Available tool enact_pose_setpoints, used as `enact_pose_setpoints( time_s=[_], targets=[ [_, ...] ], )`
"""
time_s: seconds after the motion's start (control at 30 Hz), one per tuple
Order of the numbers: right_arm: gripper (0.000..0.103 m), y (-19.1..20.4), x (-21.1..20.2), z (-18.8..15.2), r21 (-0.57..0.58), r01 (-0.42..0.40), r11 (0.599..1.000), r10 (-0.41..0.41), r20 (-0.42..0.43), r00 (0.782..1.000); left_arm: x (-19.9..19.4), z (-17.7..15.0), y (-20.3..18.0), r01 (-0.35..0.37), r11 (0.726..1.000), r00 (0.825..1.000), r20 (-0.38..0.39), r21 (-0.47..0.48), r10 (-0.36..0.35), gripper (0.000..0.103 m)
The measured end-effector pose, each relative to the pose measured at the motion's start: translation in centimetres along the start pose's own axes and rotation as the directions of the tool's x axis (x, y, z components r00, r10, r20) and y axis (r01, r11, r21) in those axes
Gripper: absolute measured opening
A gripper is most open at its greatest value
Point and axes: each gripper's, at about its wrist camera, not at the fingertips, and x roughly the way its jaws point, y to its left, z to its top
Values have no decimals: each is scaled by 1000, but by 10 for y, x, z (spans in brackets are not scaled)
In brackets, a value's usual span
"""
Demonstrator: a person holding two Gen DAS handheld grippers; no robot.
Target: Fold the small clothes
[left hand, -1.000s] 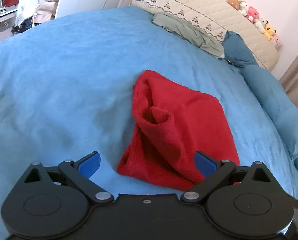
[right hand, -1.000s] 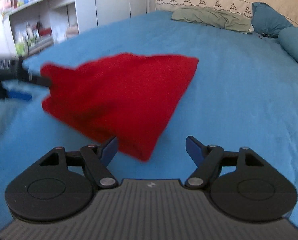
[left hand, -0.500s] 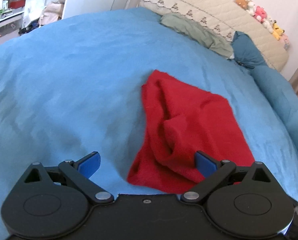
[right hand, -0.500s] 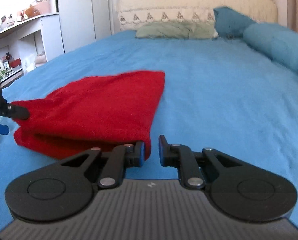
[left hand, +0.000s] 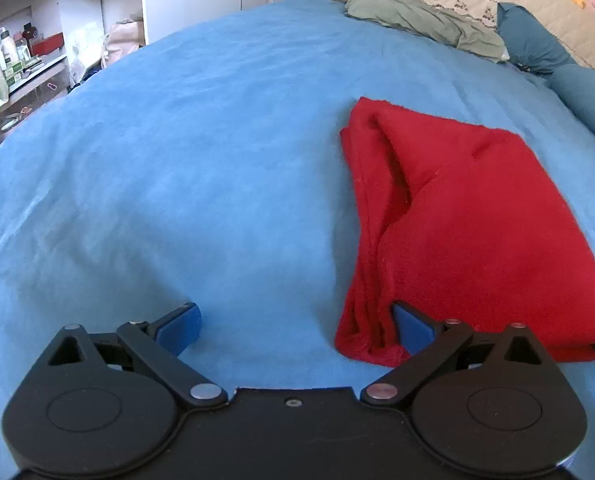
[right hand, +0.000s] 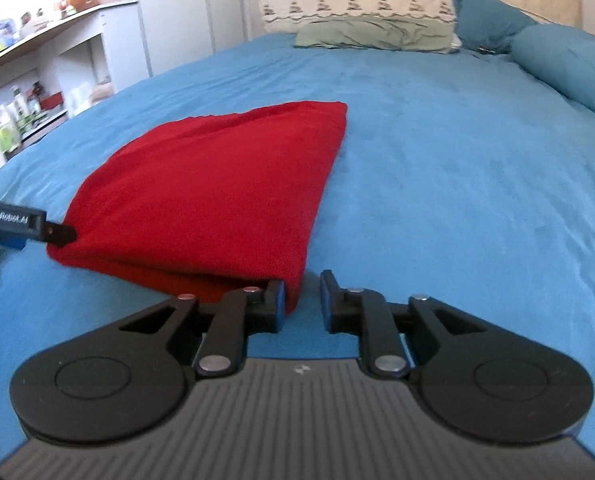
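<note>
Cloth is down on the blue bedspread now, folded over on itself, where a second ago it was up in the air and blurry in the right view, so the lift-and-lay part looks done. Left gripper has slid off to the left too: half a second back the red stuff sat right between its fingers, now only the right-hand finger pad is tucked against the bunched near corner and the other pad is over bare blue. Its fingers are spread wide, holding nothing. Right gripper is the more interesting one: wide at first, then nearly closed at the cloth's near corner, and now there's a narrow gap again with blue showing through. The cloth's near tip sits just beside the left-hand finger, touching or almost, not between the two. I read that as it having just let go, can't swear to it. The fold itself is kinda lumpy on the left edge, with a ridge and a loose layer poking out. Guessing the next step is either smoothing or another fold across, grabbing those near corners again.
</note>
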Motion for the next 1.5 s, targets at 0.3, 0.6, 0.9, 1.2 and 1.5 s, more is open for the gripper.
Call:
enact_pose_setpoints(
  time_s=[0.3, 0.6, 0.9, 1.2, 1.5],
  targets=[
    [103, -31, -60, 45, -2, -96, 995, 96, 37, 995, -59, 47, -1, 173, 981, 984, 18, 92, -175, 103],
    [103, -70, -4, 145, 244, -130, 961, 164, -121, 979, -7, 144, 7, 301, 951, 943, -126, -73, -308, 103],
    [103, -65, 82, 152, 326, -91, 941, 183, -264, 947, 87, 135, -15, 304, 943, 901, -280, -135, -330, 92],
    [71, -62, 126, 120, 483, -149, 863, 328, -312, 892, 100, 131, -30, 344, 935, 889, -289, -88, -354, 78],
    [37, -51, 106, 129, 424, -164, 891, 288, -246, 926, 83, 135, -40, 344, 933, 888, -286, -104, -359, 29]
  ],
)
